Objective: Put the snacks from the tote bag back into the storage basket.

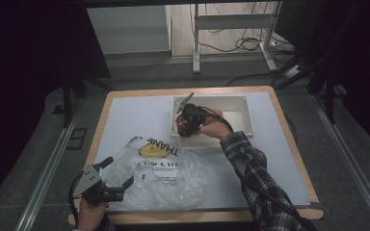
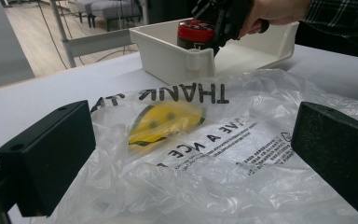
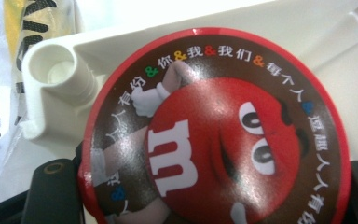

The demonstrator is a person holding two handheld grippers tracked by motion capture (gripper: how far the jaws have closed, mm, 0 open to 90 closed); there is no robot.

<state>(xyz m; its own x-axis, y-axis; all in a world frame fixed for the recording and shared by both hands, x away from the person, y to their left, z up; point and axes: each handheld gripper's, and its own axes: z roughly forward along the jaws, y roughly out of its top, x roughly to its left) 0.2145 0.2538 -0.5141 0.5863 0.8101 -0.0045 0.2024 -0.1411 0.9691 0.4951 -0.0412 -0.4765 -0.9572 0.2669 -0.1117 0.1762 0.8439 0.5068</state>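
I am partway through lifting a candy tub (image 3: 214, 135) out of the white plastic bin (image 1: 243, 115): my right gripper (image 1: 189, 120) is clamped on it, the black jaws pressing either side of its round body, and it sits at the bin's near left corner, just beside the moulded corner post (image 3: 58, 77). The tub's lid is glossy, red-rimmed, printed with a red cartoon face. My left gripper (image 1: 118, 175) stands wide and holds nothing, its blocky matte pads flanking the crinkled clear plastic bag (image 1: 161, 175) that lies limp on the smooth grey table (image 1: 125, 115). The next move, I judge, calls for raising the tub clear of the rigid wall and carrying it toward the bag, whose mouth my left gripper would need to open.
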